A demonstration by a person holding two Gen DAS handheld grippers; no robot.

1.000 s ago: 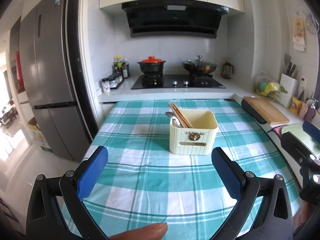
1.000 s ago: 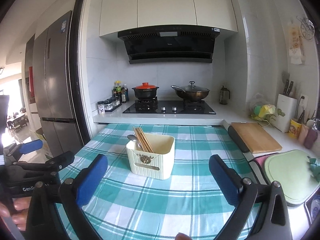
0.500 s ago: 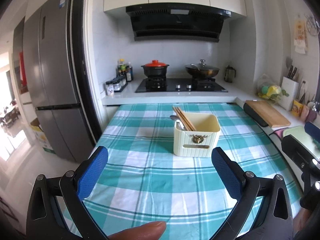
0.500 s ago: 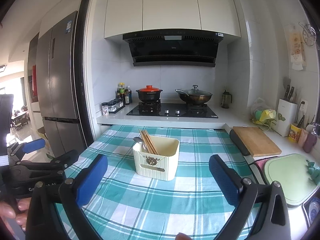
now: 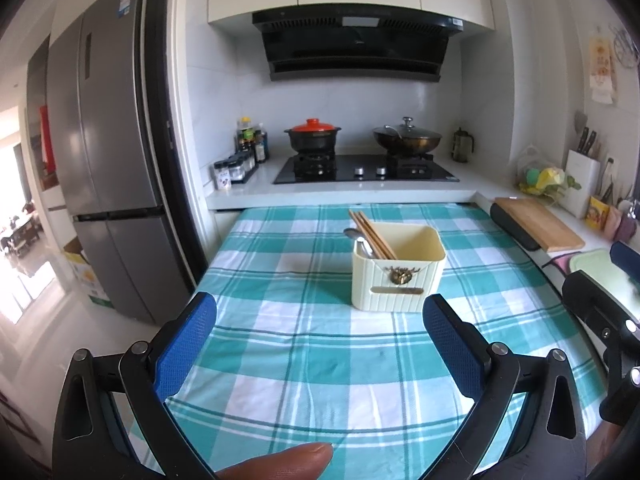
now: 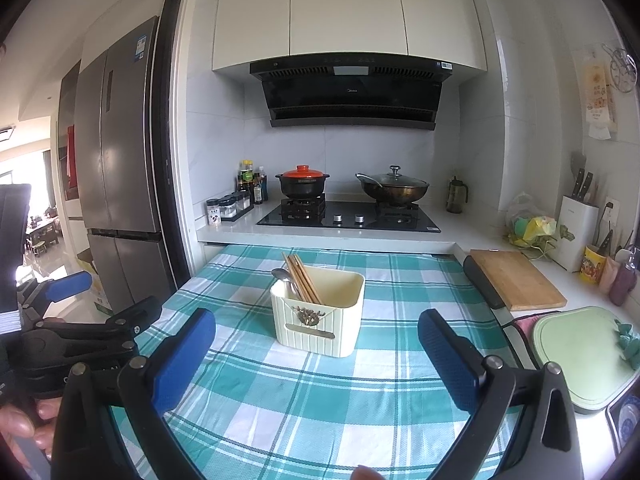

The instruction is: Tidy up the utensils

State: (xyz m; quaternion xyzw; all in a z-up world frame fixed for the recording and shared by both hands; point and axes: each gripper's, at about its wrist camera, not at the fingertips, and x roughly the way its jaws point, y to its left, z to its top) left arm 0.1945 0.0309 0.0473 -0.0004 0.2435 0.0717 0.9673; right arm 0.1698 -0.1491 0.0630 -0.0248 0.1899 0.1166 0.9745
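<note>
1. Left wrist view: low over the near table edge, facing the far stove (image 5: 366, 168).
2. Right wrist view: further right, same heading.
3. Shared: checked tablecloth (image 5: 304, 364), utensil box (image 6: 318, 322), stove.

A woven checked cloth (image 5: 304, 344) with a fine rough weave covers the surface. The cream holder (image 5: 398, 276) looks like ribbed matt plastic with a small brassy metal ornament; in it stand wooden chopsticks (image 5: 370, 234) and a shiny metal spoon (image 5: 354, 236). The left tongs (image 5: 320, 344) and right tongs (image 6: 316, 352) have textured blue pads on matt black frames. The far fridge (image 5: 108, 140) is brushed grey metal.
</note>
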